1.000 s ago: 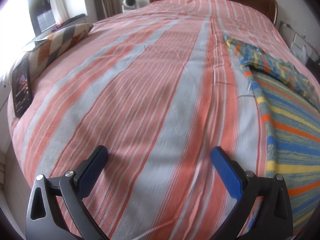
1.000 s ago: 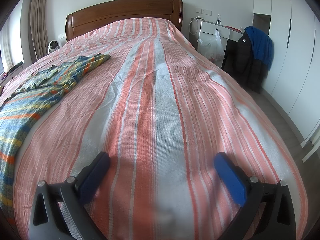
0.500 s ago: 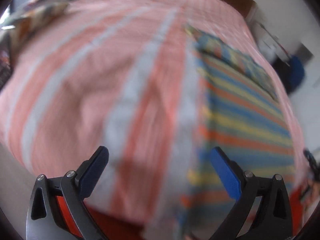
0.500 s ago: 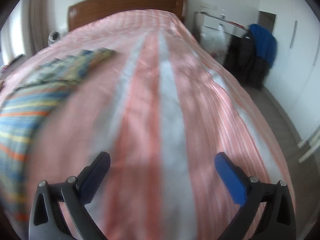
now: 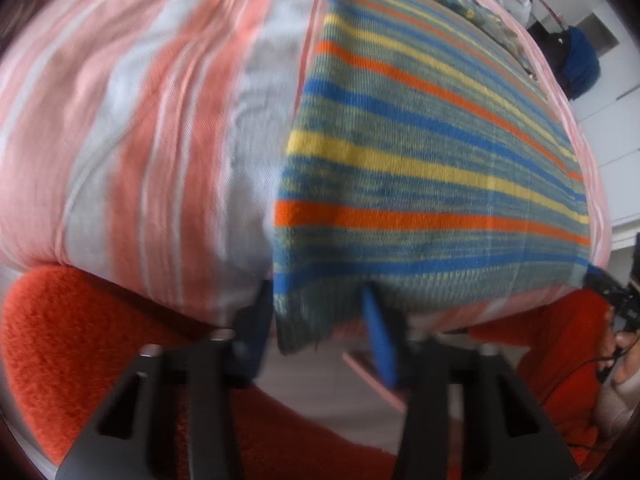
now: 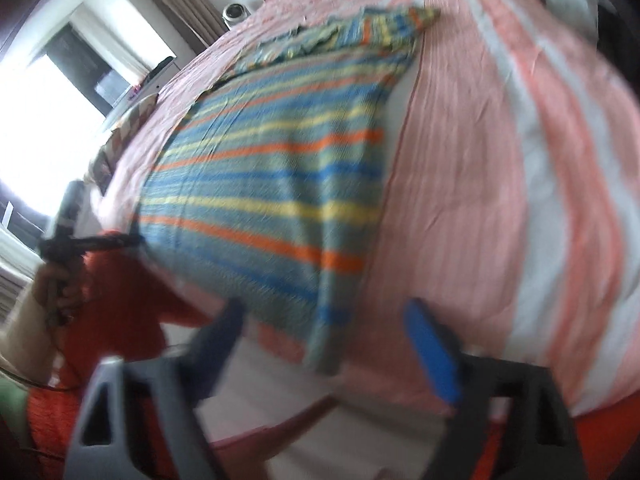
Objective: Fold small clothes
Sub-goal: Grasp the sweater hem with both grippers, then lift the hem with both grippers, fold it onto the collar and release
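The striped sweater lies flat on the bed, its long axis running away from the person toward the headboard, its hem draped over the near edge. The left gripper has just been closing, and the hem's left corner hangs between its jaws, though blur hides whether the pads yet pinch it. The right gripper, also closing, straddles the right hem corner, apparently not yet pressing it. Each gripper sits at its own corner.
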`<state>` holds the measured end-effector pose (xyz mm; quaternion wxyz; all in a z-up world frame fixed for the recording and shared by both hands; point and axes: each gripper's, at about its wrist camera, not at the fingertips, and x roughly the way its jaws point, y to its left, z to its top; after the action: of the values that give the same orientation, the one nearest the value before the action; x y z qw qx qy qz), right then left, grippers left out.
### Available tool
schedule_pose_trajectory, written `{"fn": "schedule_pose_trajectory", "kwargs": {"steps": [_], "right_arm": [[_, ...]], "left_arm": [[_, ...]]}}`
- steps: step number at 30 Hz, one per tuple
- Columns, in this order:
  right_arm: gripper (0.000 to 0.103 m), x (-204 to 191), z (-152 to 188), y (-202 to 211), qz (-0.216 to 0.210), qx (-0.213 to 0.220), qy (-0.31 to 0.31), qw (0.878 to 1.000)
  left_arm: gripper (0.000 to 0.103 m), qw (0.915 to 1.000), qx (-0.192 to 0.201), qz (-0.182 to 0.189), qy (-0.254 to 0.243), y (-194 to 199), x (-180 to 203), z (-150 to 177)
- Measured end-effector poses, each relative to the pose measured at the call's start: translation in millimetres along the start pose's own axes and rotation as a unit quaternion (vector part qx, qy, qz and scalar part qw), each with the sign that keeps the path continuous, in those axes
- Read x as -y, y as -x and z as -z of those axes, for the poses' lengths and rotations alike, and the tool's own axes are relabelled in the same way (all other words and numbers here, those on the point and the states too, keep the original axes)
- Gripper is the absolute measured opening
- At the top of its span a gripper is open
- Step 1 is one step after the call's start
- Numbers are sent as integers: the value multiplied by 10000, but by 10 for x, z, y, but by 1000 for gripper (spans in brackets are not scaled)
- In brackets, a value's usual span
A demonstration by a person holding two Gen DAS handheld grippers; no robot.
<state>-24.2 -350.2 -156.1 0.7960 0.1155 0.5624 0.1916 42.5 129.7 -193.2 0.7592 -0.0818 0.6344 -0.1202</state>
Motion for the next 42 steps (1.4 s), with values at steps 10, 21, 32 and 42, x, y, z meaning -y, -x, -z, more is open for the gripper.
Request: {"fn": "schedule_pose_trajectory", "kwargs": {"steps": [10, 21, 32, 42], "right_arm": [[7, 59, -144, 109, -401, 344, -595, 9968], [7, 230, -1641, 143, -706, 1492, -532, 9848], [7, 973, -3450, -545, -408, 1596, -1151, 9796], [20, 1429, -3869, -957, -464, 1544, -1662, 9728]], "left_arm": [[1, 9944, 604, 786, 361, 491, -141, -77], [1, 9767, 1893, 888, 490, 681, -99, -1792], [1, 9782, 1838, 512, 822, 47, 49, -3541], [57, 9740, 1963, 438, 1046, -111, -93, -3933]]}}
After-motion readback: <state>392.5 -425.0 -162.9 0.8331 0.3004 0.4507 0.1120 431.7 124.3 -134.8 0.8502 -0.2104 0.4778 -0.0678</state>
